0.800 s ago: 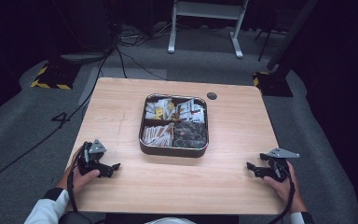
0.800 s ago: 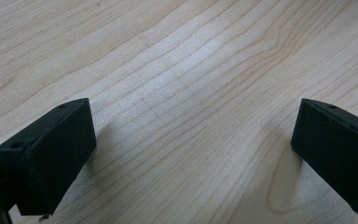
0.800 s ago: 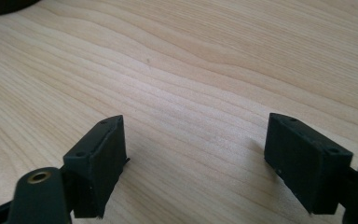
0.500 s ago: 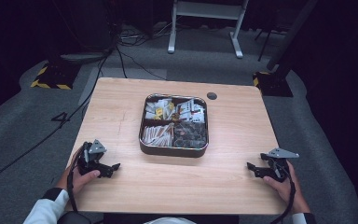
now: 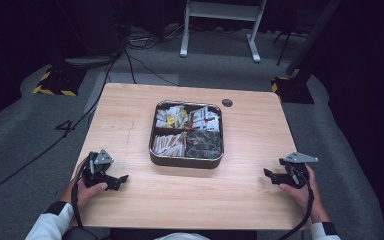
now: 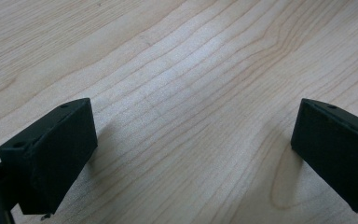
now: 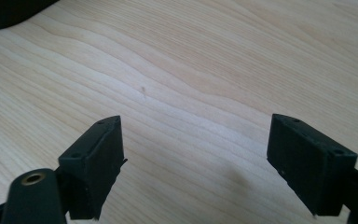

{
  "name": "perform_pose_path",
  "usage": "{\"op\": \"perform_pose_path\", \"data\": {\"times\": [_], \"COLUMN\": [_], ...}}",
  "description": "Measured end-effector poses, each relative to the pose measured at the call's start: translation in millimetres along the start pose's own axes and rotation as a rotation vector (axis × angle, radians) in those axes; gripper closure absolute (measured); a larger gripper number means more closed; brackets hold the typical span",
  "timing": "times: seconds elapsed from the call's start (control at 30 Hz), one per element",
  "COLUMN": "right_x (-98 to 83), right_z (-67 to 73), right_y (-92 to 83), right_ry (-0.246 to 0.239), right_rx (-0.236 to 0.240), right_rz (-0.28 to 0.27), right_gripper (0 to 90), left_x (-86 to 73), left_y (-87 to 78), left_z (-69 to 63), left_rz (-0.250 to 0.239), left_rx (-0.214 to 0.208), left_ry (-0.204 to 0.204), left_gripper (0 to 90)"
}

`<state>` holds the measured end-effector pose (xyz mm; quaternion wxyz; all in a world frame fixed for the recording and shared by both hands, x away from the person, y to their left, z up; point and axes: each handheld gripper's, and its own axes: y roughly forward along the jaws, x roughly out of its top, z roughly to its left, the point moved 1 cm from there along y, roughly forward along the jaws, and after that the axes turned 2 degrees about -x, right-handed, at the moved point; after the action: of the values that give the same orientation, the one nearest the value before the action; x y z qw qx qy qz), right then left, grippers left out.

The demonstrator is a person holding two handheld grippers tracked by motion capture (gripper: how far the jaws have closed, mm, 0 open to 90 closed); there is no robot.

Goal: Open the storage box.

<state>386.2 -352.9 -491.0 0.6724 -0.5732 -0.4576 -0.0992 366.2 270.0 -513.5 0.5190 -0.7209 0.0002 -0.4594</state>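
A dark metal tray (image 5: 186, 160) with four compartments of small packets sits in the middle of the wooden table (image 5: 130, 115). My left gripper (image 5: 120, 180) rests low on the table near its front left, held by a hand, pointing right. Its jaws stand wide apart over bare wood, as the left gripper view shows (image 6: 193, 144). My right gripper (image 5: 268, 174) rests near the front right, pointing left toward the table's middle. In the right gripper view (image 7: 196, 163) its jaws are also wide apart with nothing between them.
A small dark round hole (image 5: 227, 103) lies in the tabletop behind the tray at the right. Cables (image 5: 145, 67) and a white stand's legs (image 5: 219, 30) are on the grey floor beyond the table. Bare wood stretches between the grippers and the tray.
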Motion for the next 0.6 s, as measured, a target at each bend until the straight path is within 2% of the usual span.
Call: {"op": "perform_pose_path", "data": {"times": [0.07,0.13,0.33,0.47,0.6], "right_x": [4.5,9.6,31.1,46.5,63.2], "right_z": [2.4,5.3,18.5,32.1,42.2], "right_y": [-0.6,-1.3,0.3,3.4,4.4], "right_ry": [-0.018,-0.037,-0.066,-0.11,-0.13], "right_rx": [0.013,0.055,0.095,0.149,0.163], "right_rz": [-0.002,-0.003,-0.037,-0.053,-0.08], "right_gripper": [18.9,19.9,20.5,22.2,22.8], "left_x": [0.0,0.0,-0.1,-0.3,-0.3], "left_y": [0.0,0.0,0.0,-0.1,0.0], "left_z": [0.1,0.1,0.2,0.2,0.2], "left_rz": [0.0,0.0,0.0,0.0,-0.001], "left_rx": [-0.001,-0.001,-0.002,-0.006,-0.007], "left_ry": [0.001,0.001,0.002,0.002,0.003], "left_gripper": [0.5,0.5,0.5,0.5,0.5]}}
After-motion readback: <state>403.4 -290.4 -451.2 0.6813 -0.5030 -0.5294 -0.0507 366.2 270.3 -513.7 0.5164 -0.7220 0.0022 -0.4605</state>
